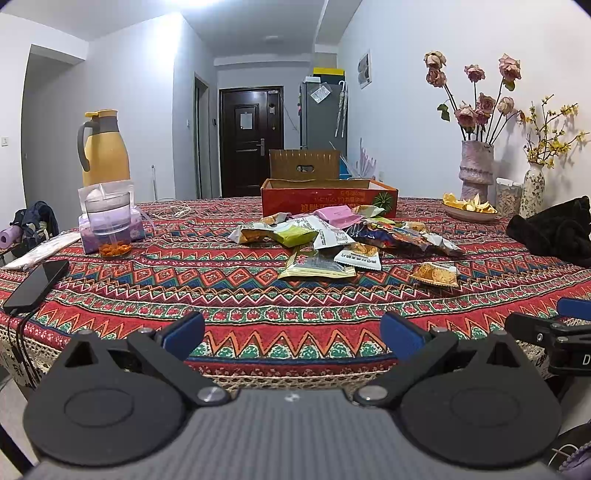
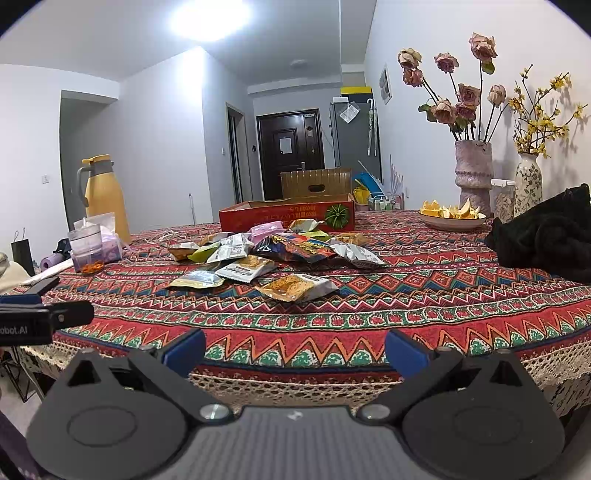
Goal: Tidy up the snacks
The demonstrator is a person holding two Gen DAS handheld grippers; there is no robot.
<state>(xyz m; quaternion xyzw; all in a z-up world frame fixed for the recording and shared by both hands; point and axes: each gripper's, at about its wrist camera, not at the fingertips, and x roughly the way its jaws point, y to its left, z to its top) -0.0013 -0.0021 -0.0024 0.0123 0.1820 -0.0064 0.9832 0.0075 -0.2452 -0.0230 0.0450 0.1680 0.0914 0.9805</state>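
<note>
Dark front door point(image 1: 252, 140) closes the far end of a white-walled hallway, bright ceiling light point(image 2: 210, 18) overhead. Right of the door a grey fridge point(image 1: 320, 114) with a yellow box on top; left of it a second doorway in the side wall. In front of the door, a table under a red patterned cloth point(image 1: 258, 295), wooden chair back point(image 1: 304, 164) beyond it.

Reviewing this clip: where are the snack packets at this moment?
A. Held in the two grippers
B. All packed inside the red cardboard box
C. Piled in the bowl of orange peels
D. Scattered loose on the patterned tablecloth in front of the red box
D: the snack packets lie loose on the tablecloth in front of the red cardboard box, while the left gripper and right gripper are both open and empty.
</note>
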